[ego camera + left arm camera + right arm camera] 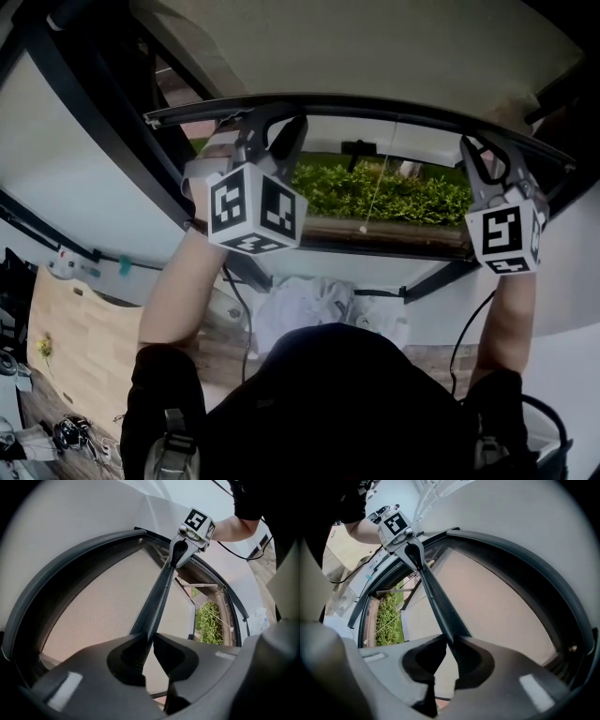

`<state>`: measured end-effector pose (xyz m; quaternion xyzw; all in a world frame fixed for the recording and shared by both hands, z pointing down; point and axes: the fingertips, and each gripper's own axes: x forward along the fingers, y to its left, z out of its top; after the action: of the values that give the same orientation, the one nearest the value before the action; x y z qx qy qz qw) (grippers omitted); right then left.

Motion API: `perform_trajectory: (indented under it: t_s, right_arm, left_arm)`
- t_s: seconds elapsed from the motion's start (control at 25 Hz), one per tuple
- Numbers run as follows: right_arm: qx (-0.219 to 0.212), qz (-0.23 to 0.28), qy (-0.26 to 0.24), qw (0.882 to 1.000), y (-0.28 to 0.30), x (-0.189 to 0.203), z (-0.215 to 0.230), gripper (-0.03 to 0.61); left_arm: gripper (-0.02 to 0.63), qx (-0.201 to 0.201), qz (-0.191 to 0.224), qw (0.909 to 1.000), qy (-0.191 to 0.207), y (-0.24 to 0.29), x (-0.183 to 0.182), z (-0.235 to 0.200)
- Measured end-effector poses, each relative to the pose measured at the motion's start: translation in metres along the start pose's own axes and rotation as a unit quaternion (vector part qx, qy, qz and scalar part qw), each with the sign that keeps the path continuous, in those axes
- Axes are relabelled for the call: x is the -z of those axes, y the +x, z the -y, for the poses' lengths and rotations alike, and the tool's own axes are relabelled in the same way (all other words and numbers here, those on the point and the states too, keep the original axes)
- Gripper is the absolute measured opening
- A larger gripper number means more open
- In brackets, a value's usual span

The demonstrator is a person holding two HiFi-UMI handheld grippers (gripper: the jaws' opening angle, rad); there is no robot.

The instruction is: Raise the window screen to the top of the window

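- L tongs (149, 641): clenched on the thin edge of the bar (375, 105), near its L end. The bite is narrow, so if the wrist rolls or tugs inward the bar could slip out and that side would drop.
- Screen (103, 606): the mesh is stretched from the bar up to the curved frame (56, 573). Plenty of mesh shows above the bar, so I judge it's not at the top yet. The bar sits high in the opening, w/ a gap below it.
- Mid: the hedge (394, 192) shows outside under the bar. A thin cord (375, 187) w/ a bead on its end hangs across the gap. It could swing and snag as the bar goes up.
- R tongs (451, 644): clenched on the same bar near its R end, same thin-edge grip and same slip risk.
- Both sides: if one hand lifts faster than the other, the bar will prob. tilt and bind in the frame, or the mesh will bunch on one side. Letting go early could let the screen run by itself, up or down. Can't tell which.
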<state>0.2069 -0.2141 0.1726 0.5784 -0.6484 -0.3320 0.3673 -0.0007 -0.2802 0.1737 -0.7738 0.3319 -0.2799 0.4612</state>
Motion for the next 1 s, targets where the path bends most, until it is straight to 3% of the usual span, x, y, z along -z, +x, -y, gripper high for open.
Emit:
perform_trajectory:
  t_s: [1.0]
  right_arm:
    - [0.037,0.029,-0.020,0.999,-0.010,-0.029,0.047,0.048]
  left_arm:
    - [0.044,-0.045,0.017,0.9987,0.018,-0.011,-0.024,-0.049]
